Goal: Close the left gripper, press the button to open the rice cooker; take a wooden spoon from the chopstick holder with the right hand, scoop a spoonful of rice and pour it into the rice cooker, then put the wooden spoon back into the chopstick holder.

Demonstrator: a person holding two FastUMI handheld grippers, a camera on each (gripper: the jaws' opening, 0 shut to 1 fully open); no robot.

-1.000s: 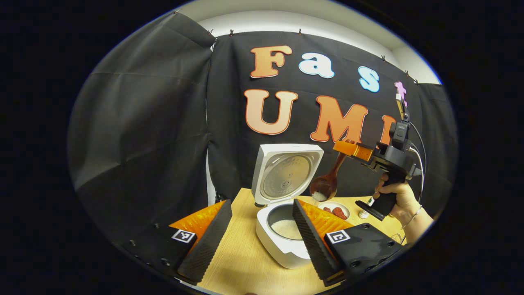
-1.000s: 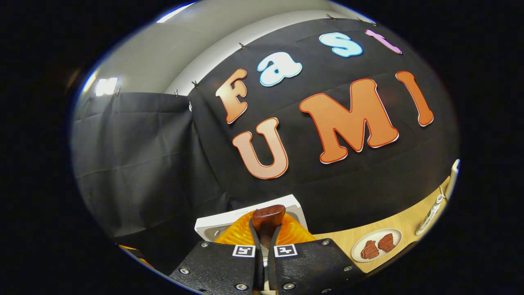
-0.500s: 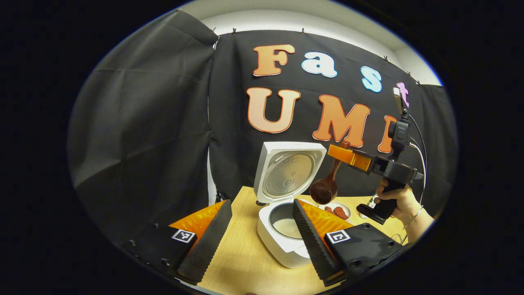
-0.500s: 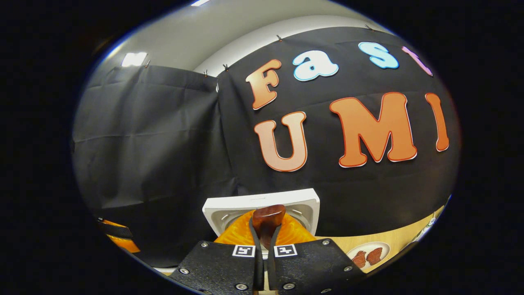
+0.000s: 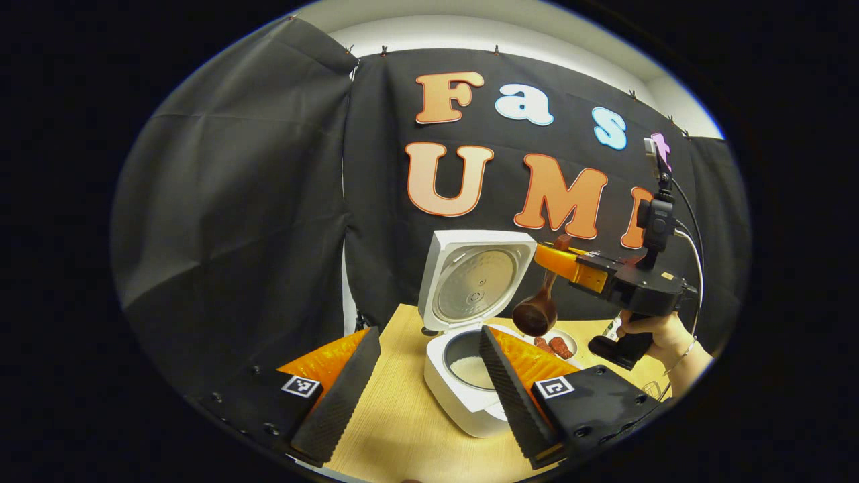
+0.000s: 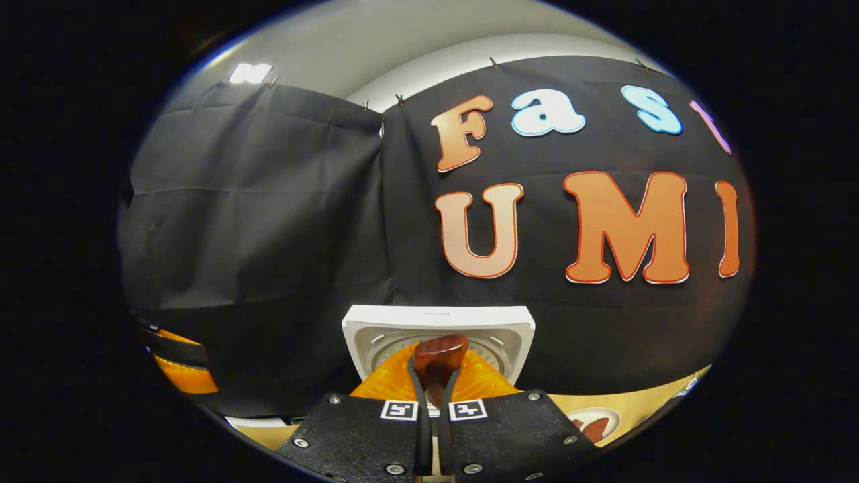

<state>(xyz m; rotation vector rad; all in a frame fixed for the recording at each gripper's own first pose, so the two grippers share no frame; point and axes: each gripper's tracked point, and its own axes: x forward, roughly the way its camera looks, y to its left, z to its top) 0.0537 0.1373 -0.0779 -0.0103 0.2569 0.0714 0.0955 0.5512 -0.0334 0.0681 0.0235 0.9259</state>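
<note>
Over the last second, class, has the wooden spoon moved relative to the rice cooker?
Yes. In the left gripper view the wooden spoon has risen and levelled beside the rice cooker lid, no longer pouring rice.

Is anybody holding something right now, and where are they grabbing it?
The right gripper holds the wooden spoon near its handle's top end. The left gripper holds nothing.

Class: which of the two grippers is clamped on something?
The right gripper, shut on the wooden spoon; the left gripper is open and empty.
</note>
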